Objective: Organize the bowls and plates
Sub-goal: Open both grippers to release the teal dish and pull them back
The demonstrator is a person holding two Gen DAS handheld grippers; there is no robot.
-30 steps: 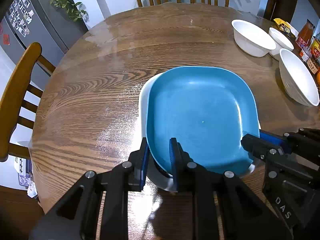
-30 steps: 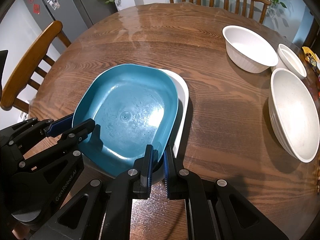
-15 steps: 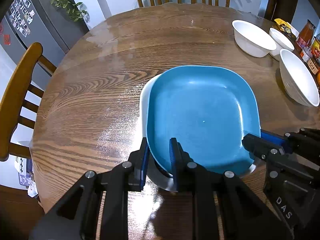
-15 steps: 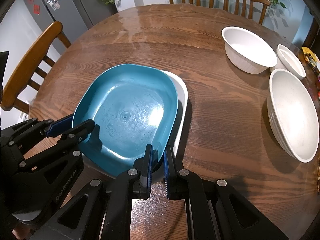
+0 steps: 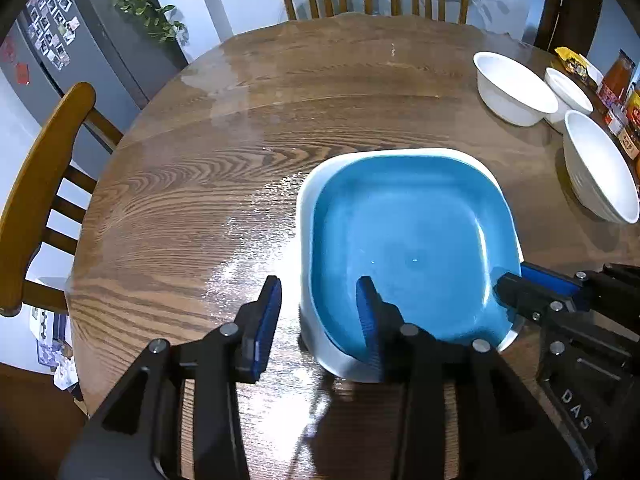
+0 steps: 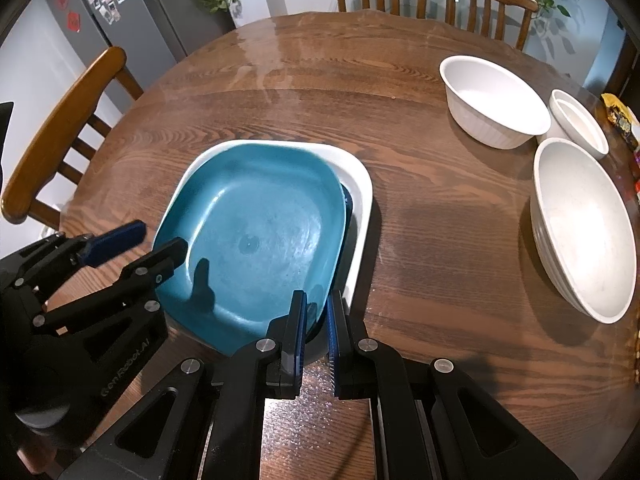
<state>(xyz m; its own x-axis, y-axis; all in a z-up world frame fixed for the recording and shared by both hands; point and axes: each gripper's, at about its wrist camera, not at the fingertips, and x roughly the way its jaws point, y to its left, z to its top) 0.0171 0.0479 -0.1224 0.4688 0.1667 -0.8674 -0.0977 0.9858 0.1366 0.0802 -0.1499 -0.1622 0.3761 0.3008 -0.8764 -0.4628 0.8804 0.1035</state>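
Blue plate (image 5: pixel 412 240) sits nested in white plate (image 5: pixel 308 248) on table (image 5: pixel 180 200). Left gripper (image 5: pixel 318 308) jaws have just been opening, straddling both rims; right gripper (image 6: pixel 316 320) clamps blue plate rim

Wooden chairs (image 5: pixel 36 184), grey fridge (image 6: pixel 120 4), plant (image 5: pixel 140 4).

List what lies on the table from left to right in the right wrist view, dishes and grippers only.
left gripper → blue plate nested in the white plate → right gripper clamped on their near right rim → deep white bowl → small white bowl, with the wide white bowl in front of it.
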